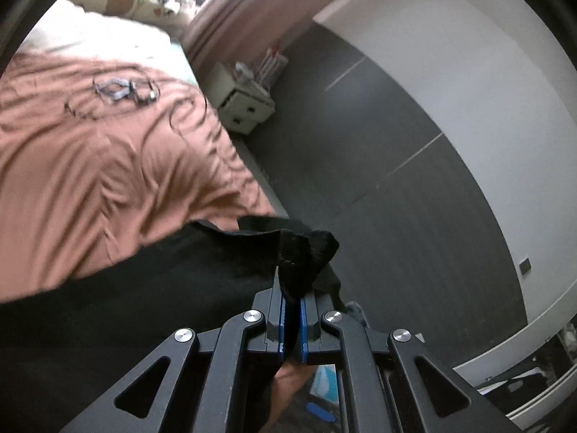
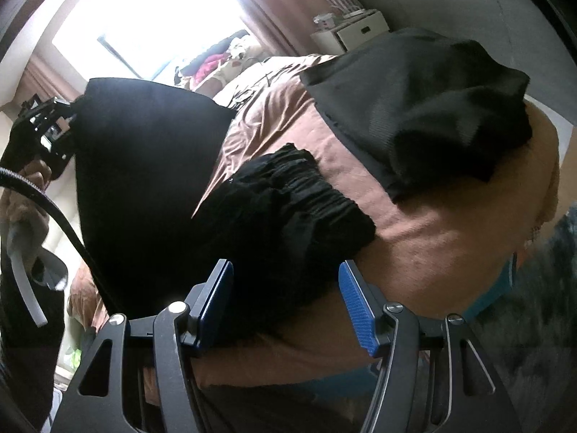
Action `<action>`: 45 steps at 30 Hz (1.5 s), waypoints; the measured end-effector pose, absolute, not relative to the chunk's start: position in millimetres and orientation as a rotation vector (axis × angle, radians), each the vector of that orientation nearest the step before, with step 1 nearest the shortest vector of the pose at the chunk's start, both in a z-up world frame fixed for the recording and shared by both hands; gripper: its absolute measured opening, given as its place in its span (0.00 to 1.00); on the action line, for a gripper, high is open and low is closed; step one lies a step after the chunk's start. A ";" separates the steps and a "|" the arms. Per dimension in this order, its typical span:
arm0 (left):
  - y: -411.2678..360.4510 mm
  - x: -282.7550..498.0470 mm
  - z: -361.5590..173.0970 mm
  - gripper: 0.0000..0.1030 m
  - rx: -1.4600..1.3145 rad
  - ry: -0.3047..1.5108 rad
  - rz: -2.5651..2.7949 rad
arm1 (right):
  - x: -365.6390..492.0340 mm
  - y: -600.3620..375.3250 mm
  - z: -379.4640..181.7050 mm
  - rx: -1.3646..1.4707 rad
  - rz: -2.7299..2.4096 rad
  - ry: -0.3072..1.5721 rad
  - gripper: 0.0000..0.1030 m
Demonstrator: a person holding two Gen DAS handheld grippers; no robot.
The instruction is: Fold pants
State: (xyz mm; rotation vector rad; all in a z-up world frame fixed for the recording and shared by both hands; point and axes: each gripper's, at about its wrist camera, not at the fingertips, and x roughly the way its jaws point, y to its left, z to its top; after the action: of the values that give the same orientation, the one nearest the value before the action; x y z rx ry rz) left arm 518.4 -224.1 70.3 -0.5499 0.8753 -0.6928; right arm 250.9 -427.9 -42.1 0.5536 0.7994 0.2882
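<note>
Bed (image 2: 414,223) with a brown cover – left gripper (image 1: 293,288) pinches the black pants (image 2: 151,166) (hem bunched); right gripper (image 2: 285,288) spread, straddling their waistband (image 2: 299,187).

We see a bed with a salmon-brown bedspread (image 1: 108,166), rumpled into folds, and a tangle of small grey items (image 1: 126,88) lying on it. Beside the bed stands a white nightstand (image 1: 243,106) on the dark grey floor (image 1: 378,151). A dusty-pink curtain (image 1: 245,3) hangs near a bright window (image 2: 155,18). A separate dark grey garment (image 2: 425,108) lies heaped on the bed.
</note>
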 end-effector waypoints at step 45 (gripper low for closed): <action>-37.4 414.7 -77.4 0.66 -0.605 1.039 -0.328 | 309.5 -406.5 -82.2 0.721 0.370 0.877 0.58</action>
State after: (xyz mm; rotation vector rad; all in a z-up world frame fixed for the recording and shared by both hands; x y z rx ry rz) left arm 414.7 -37.4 -77.4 -0.6046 1.0386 -0.3279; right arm 309.5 -406.5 -82.2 0.7212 0.8772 0.3697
